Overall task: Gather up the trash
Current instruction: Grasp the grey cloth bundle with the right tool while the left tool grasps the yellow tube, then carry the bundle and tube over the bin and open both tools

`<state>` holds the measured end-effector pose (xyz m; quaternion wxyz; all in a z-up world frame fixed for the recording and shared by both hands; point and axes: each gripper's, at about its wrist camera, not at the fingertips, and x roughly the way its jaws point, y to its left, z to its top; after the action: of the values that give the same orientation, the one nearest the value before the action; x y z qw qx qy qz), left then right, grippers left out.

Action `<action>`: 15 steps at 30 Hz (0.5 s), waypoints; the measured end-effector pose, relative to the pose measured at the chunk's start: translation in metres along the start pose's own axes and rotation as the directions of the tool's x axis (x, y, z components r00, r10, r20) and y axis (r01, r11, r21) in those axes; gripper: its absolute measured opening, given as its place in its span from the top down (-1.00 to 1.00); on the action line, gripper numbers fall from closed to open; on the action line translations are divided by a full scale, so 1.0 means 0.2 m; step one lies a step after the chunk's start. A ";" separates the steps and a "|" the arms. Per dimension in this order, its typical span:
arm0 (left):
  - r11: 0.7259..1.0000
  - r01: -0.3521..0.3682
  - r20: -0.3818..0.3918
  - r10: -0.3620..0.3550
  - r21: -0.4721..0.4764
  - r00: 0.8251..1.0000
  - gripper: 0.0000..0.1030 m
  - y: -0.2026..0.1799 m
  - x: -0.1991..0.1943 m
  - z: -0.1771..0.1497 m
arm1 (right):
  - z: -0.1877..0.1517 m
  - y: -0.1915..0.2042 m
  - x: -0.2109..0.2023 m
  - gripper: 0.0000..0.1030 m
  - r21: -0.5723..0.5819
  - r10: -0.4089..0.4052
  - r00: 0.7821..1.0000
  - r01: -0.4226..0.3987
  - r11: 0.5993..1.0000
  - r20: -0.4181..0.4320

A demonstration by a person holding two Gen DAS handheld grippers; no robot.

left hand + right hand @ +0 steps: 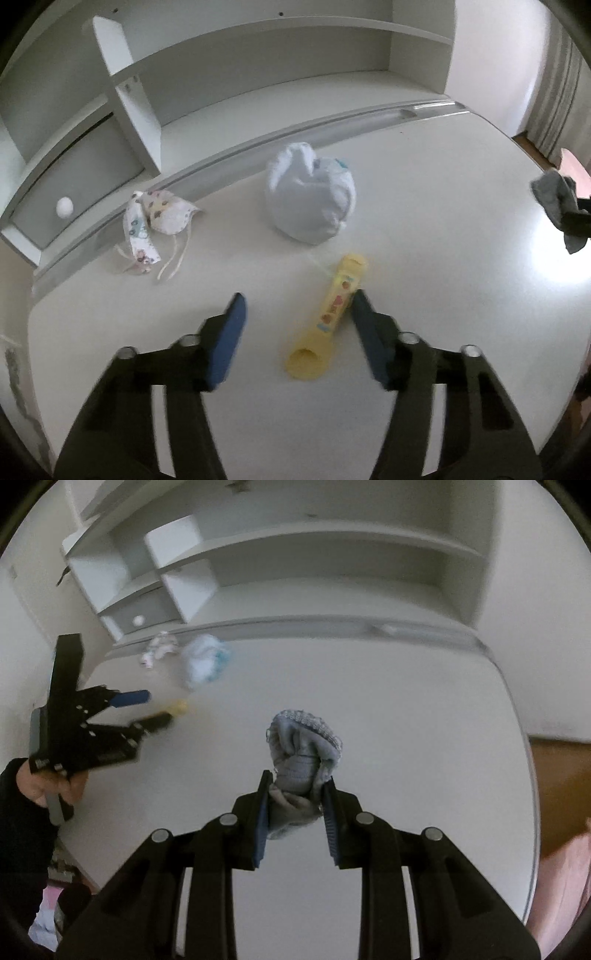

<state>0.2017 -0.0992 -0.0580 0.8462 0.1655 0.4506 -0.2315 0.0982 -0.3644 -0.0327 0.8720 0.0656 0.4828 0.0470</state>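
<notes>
A yellow tube-shaped wrapper (327,317) lies on the white desk (443,221), between the fingers of my left gripper (299,302), which is open just above it. Beyond it sit a rolled white diaper (310,195) and a crumpled patterned face mask (155,225). My right gripper (297,781) is shut on a grey sock (301,755) and holds it above the desk (406,720). The right gripper with the sock also shows in the left wrist view (561,206) at the right edge. The left gripper (159,709) shows at the left of the right wrist view.
A white shelf unit (258,66) with a small drawer (74,188) stands along the back of the desk. The desk's rounded right edge (524,738) borders a wooden floor (561,768). A curtain (557,92) hangs at far right.
</notes>
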 end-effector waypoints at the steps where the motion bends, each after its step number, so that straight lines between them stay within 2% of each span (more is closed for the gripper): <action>1: 1.000 0.009 -0.004 -0.009 0.001 1.000 0.31 -0.02 0.00 0.00 | -0.04 -0.04 -0.02 0.49 0.019 -0.007 1.000 0.007 1.000 0.002; 3: 1.000 0.014 -0.011 -0.014 0.009 1.000 0.77 -0.06 0.00 0.00 | -0.14 -0.15 -0.09 0.49 0.074 -0.029 1.000 0.028 0.997 0.013; 5: 1.000 -0.024 -0.006 0.024 0.016 1.000 0.77 -0.10 0.00 0.00 | -0.23 -0.25 -0.17 0.49 0.126 -0.050 0.998 0.046 0.991 0.027; 9: 0.999 -0.031 0.035 0.032 -0.014 0.999 0.77 -0.17 -0.10 0.02 | -0.45 -0.50 -0.37 0.49 0.252 -0.117 0.990 0.093 0.963 0.082; 11: 1.000 -0.012 0.058 0.012 0.007 0.998 0.77 -0.25 -0.16 0.04 | -0.57 -0.62 -0.46 0.49 0.305 -0.170 0.981 0.134 0.943 0.095; 14: 0.997 0.018 0.101 -0.025 0.074 0.995 0.77 -0.48 -0.25 0.07 | -0.78 -0.81 -0.56 0.49 0.402 -0.260 0.962 0.207 0.892 0.081; 15: 0.994 0.046 0.111 -0.057 0.100 0.992 0.77 -0.59 -0.28 0.08 | -0.86 -0.89 -0.58 0.49 0.443 -0.280 0.957 0.222 0.869 0.069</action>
<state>0.1217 -0.1915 -0.0103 0.8552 0.1812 0.3939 -0.2841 -0.1063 -0.5441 -0.0544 0.8643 0.1958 0.4273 -0.1792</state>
